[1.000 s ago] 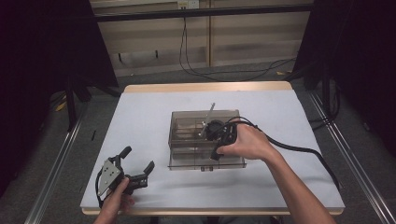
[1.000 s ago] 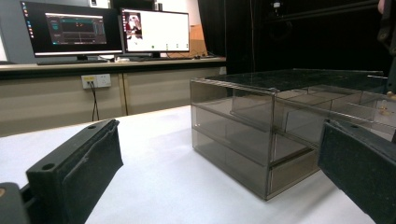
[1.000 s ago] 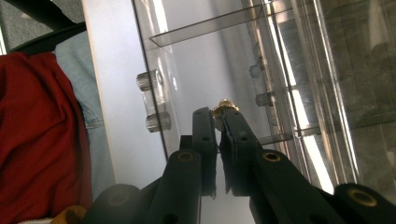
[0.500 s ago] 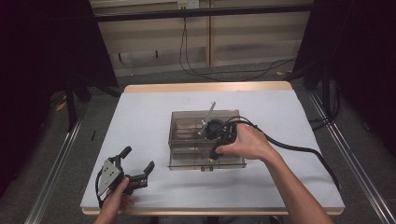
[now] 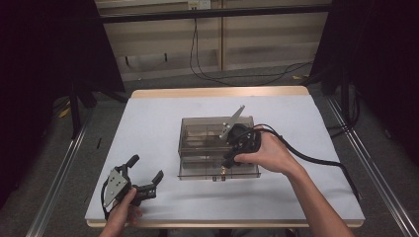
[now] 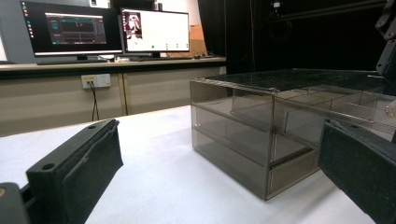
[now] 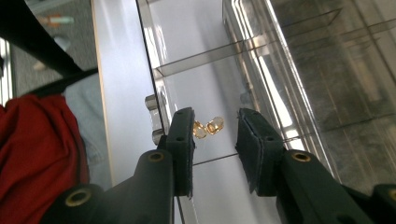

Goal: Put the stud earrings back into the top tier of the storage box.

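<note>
A smoky clear drawer box (image 5: 207,133) stands mid-table, its lowest drawer (image 5: 217,172) pulled out toward the front. My right gripper (image 5: 228,163) points down into that drawer. Its jaws have just been opening, and my right gripper (image 7: 215,149) now stands open. Two small golden pieces (image 7: 208,127) lie on the drawer floor just beyond the gap, untouched by the pads. My left gripper (image 5: 144,173) rests near the front left edge, open with nothing in it. From my left gripper (image 6: 219,182) the drawer box (image 6: 243,135) is seen ahead to the right.
The white table (image 5: 148,123) is bare left of the box and behind it. A silver drawer knob (image 7: 153,122) sits left of my right jaw. The right gripper's black cable (image 5: 316,160) trails across the table's right side. Monitors (image 6: 107,30) stand on a far desk.
</note>
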A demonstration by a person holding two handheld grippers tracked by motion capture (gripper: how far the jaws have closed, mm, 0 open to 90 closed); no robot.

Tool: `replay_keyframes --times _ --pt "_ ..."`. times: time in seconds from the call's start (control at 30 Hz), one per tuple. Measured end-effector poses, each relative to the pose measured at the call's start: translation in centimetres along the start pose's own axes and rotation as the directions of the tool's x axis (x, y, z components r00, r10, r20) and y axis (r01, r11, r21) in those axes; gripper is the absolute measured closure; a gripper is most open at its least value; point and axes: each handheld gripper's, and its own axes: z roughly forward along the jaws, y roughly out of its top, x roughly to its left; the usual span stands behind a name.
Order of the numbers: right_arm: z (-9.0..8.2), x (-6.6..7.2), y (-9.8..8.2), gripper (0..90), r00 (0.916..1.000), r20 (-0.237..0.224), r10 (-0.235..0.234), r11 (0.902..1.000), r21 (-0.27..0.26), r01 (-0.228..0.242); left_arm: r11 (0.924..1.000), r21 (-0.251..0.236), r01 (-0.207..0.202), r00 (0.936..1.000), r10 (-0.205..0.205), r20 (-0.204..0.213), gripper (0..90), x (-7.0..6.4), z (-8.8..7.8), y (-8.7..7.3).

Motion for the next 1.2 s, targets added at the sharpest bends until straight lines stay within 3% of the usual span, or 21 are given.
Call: replay_keyframes --times 0.2,0.4,0.53,0.6,0.63,0.7,0.73,0.8,0.93,1.07,1.2 --pt "-1.0 0.0 -1.5 52.5 0.9987 0.030 0.042 0.9954 -0.088 -0.039 1.0000 -0.001 0.004 1.0000 -0.004 0.002 0.0 0.0 0.0 0.0" --pt "-2.0 0.6 -3.4 47.5 0.9936 0.081 0.079 0.9822 -0.177 -0.063 1.0000 0.003 -0.002 1.0000 0.002 0.004 0.0 0.0 0.0 0.0" --pt "-2.6 0.6 -5.4 46.5 0.9816 0.122 0.147 0.9588 -0.261 -0.111 0.9999 0.008 -0.012 0.9999 0.012 0.002 0.0 0.1 0.0 0.0" --pt "-3.0 0.5 -6.6 43.9 0.9706 0.130 0.203 0.9386 -0.308 -0.155 1.0000 0.005 -0.003 1.0000 0.003 0.002 0.0 0.0 0.0 0.0" --pt "-3.1 0.5 -7.0 42.4 0.9679 0.133 0.213 0.9331 -0.322 -0.161 0.9999 0.008 -0.009 1.0000 0.009 0.001 0.0 0.0 0.0 0.0" --pt "-3.6 0.5 -8.1 38.1 0.9628 0.106 0.249 0.9118 -0.361 -0.196 1.0000 0.003 -0.004 1.0000 0.004 -0.007 0.0 0.0 0.0 0.0" --pt "-3.7 0.5 -8.4 35.9 0.9618 0.103 0.254 0.9074 -0.370 -0.199 1.0000 0.003 -0.002 1.0000 0.002 -0.007 0.0 0.0 0.0 0.0" --pt "-4.0 0.8 -9.1 29.4 0.9494 0.139 0.281 0.8997 -0.382 -0.211 0.9999 0.010 -0.012 0.9999 0.012 -0.004 0.0 0.1 -0.1 0.0" --pt "-4.4 1.1 -10.3 24.1 0.9386 0.173 0.298 0.8912 -0.403 -0.209 0.9999 0.009 -0.013 0.9999 0.013 -0.001 0.0 0.1 0.0 0.0" --pt "-4.6 1.1 -11.6 18.1 0.9233 0.200 0.328 0.8693 -0.447 -0.212 0.9999 0.008 -0.011 0.9999 0.011 -0.005 0.0 0.0 -0.1 0.0" --pt "-4.1 1.2 -13.0 17.0 0.9183 0.192 0.347 0.8577 -0.461 -0.228 1.0000 0.006 -0.004 1.0000 0.004 -0.006 0.0 0.0 0.0 0.0"
